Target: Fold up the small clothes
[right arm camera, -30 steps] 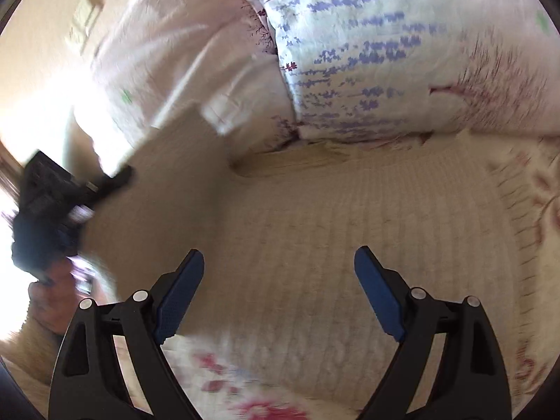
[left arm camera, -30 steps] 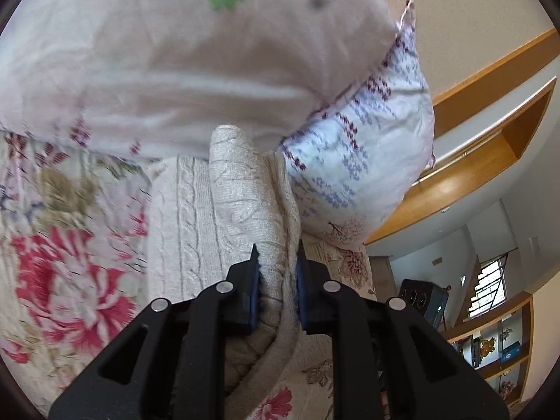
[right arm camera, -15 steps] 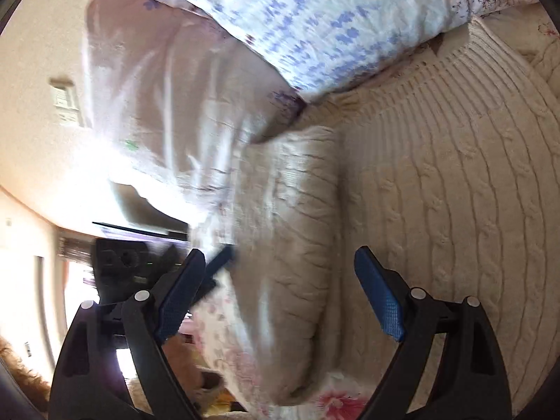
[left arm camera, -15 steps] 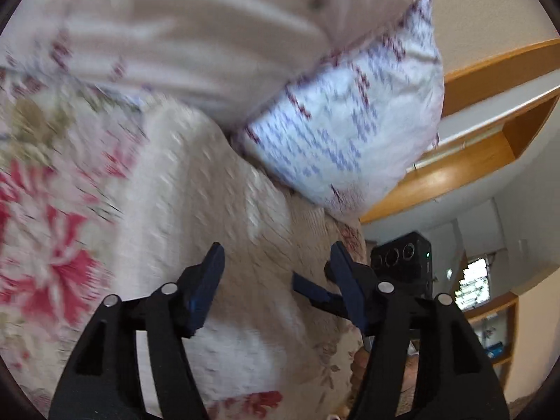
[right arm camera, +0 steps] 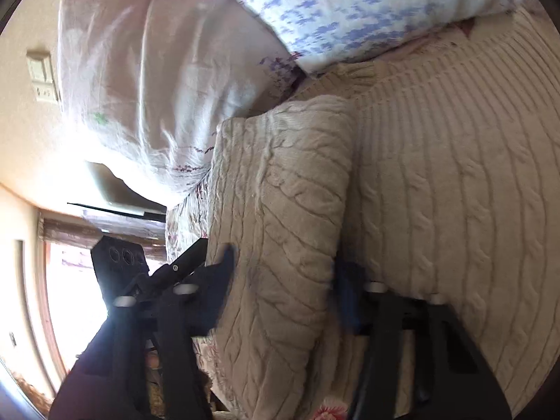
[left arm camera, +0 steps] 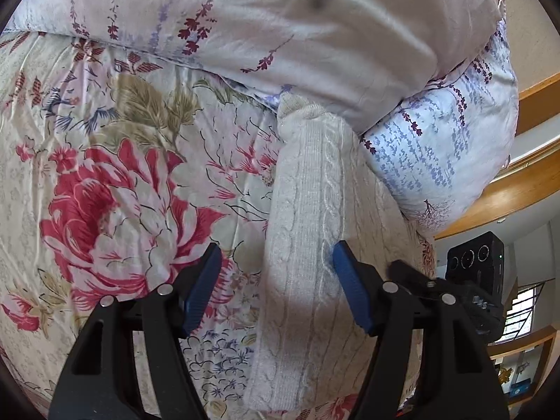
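The cream cable-knit sweater [left arm camera: 308, 245] lies on the flower-printed bedspread [left arm camera: 115, 192], its far end tucked under the pale lavender-sprigged pillows [left arm camera: 315, 35]. One sleeve or side panel is folded over into a long thick band [right arm camera: 280, 231], and that band's long axis runs straight away from both grippers, toward the pillows.

The left gripper [left arm camera: 276, 287] has its jaws standing apart, with the near end of the band between them; only the right-hand pad seems to brush the knit (nothing is pinched). The right gripper [right arm camera: 283, 290] straddles the same fold from the other side, and its jaws are closing with the band between them, though blur hides whether the pads press yet.

Both grippers sit at the near end, so the coming move likely turns on carrying this end along the band's length.
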`<action>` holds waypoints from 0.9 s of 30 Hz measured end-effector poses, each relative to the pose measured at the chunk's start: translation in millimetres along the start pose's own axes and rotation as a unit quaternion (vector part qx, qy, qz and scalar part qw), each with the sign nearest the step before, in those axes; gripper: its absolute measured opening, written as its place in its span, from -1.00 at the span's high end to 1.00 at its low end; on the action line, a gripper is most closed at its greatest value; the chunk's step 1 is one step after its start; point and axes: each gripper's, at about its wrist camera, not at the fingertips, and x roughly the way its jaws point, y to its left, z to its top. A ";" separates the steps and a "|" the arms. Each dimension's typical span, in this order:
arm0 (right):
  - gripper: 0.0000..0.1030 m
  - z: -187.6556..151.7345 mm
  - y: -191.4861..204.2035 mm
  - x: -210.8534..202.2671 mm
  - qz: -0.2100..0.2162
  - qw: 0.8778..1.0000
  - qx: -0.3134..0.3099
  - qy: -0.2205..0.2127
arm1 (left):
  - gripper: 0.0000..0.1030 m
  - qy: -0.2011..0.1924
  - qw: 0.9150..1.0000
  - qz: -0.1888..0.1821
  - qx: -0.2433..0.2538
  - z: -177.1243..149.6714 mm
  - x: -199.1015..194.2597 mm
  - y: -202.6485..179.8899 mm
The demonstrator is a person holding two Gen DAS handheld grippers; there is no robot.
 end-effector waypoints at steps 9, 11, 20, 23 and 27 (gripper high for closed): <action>0.63 -6.1 38.9 -18.4 -0.066 0.991 -0.092 -0.066 | -0.47 -0.019 0.999 -0.026 0.009 -1.3 -8.9 -8.3; 0.63 -2.0 45.5 -32.9 -0.093 0.986 -0.114 -0.085 | -0.53 -0.020 0.999 -0.034 0.022 -2.6 -10.7 -13.3; 0.64 -7.3 26.3 -96.8 -0.238 0.949 -0.159 -0.135 | -0.56 0.002 0.994 -0.055 0.093 -19.1 -4.8 -47.4; 0.64 -10.1 5.3 -115.3 -0.273 0.940 -0.145 -0.142 | -0.56 0.018 0.992 -0.064 0.105 -27.2 1.6 -55.9; 0.64 -14.0 -15.4 -127.2 -0.317 0.927 -0.145 -0.138 | -0.56 0.036 0.990 -0.072 0.118 -37.4 10.4 -65.6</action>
